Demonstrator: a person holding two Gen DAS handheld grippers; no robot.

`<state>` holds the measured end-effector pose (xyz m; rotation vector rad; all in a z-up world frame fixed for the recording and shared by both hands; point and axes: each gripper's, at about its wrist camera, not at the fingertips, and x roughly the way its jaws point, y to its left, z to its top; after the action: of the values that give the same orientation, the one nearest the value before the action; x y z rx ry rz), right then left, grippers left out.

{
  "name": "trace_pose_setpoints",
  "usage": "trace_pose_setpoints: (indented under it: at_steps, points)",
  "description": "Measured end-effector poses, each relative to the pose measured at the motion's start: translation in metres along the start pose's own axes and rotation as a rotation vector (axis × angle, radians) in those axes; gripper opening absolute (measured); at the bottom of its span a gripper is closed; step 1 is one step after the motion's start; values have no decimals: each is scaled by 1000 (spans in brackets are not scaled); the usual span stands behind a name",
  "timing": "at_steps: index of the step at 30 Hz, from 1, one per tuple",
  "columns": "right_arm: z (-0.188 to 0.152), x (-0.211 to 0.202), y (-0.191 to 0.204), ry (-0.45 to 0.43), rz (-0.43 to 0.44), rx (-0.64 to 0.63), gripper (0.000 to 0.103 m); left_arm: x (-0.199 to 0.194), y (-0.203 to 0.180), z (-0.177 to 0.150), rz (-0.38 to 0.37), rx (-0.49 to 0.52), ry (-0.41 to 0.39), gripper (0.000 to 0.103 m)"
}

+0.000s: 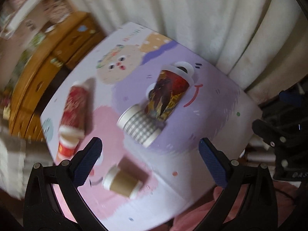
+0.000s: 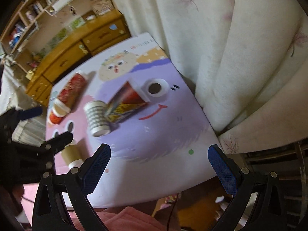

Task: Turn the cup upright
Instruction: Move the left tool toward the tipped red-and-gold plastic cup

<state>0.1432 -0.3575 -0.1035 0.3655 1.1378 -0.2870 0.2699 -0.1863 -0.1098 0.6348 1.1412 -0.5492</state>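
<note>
Nothing is flipped yet — the brown kraft paper cup (image 1: 123, 182) lies on its side on the pastel cartoon-printed table (image 1: 221, 119), just ahead of the left gripper (image 1: 150, 154). Both grippers — right gripper (image 2: 158, 159) too — hang spread and empty.

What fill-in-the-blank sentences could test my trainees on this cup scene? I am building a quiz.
1. The checked cup lies on its ____.
2. The left gripper and the right gripper are both ____.
3. The plain brown cup is the cup nearest the ____ gripper.
4. The cups lie on a tabletop printed with ____ faces.

Missing words: side; open; left; cartoon
</note>
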Motion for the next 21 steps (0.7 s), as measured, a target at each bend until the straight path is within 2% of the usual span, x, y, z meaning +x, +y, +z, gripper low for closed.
trace_pose_setpoints:
  at_steps: [8, 15, 21]
  points:
    - [11, 67, -17, 124, -60, 62, 103, 99, -25, 56, -60, 203, 92, 100]
    - [5, 101, -33, 207, -88, 140, 103, 154, -44, 74, -108, 265, 166, 100]
    - [-5, 112, -34, 249, -73, 188, 103, 183, -52, 78, -104, 289, 199, 98]
